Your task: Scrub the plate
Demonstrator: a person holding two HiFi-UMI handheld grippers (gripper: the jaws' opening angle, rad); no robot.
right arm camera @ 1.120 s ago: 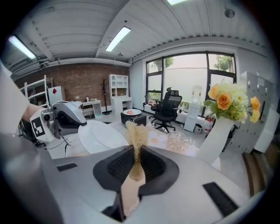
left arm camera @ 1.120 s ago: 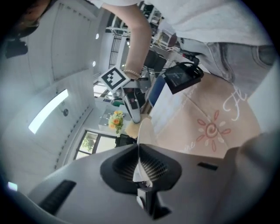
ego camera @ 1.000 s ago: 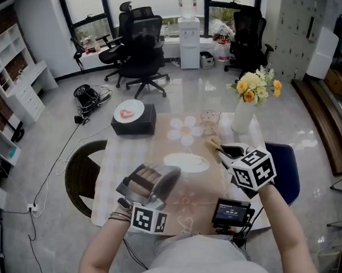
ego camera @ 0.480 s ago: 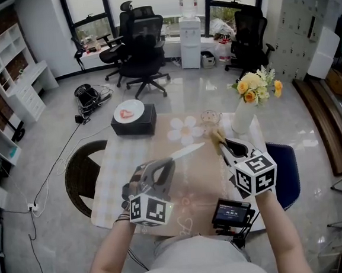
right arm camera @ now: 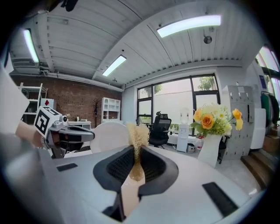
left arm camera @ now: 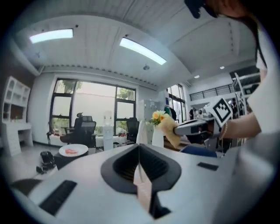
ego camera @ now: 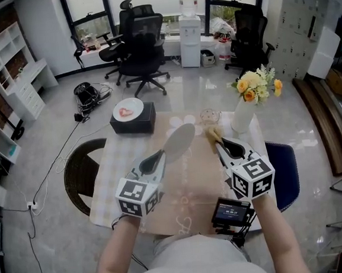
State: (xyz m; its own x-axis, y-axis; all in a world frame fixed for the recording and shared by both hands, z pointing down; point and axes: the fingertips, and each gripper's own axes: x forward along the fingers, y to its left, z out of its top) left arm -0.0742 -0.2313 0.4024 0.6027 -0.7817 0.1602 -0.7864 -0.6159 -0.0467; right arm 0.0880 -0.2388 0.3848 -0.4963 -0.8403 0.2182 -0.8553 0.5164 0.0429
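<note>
My left gripper (ego camera: pixel 159 158) is shut on the rim of a white plate (ego camera: pixel 180 139) and holds it tilted up on edge above the table (ego camera: pixel 110 180). In the left gripper view the plate (left arm camera: pixel 141 133) shows edge-on between the shut jaws. My right gripper (ego camera: pixel 222 146) is shut on a yellowish sponge (ego camera: pixel 213 134), just right of the plate and apart from it. In the right gripper view the sponge (right arm camera: pixel 138 133) sticks up from the jaws, with the plate's face (right arm camera: pixel 111 136) to its left.
A white vase of yellow flowers (ego camera: pixel 243 114) and a glass (ego camera: pixel 210 118) stand at the table's back right. A black box (ego camera: pixel 134 120) carrying a second plate sits at the back left. A small screen device (ego camera: pixel 231 212) lies near the front edge. A blue chair (ego camera: pixel 283 164) stands at the right.
The left gripper has lifted the plate off the table and turned it from flat to on edge. The right gripper with the sponge has shifted slightly toward it.
</note>
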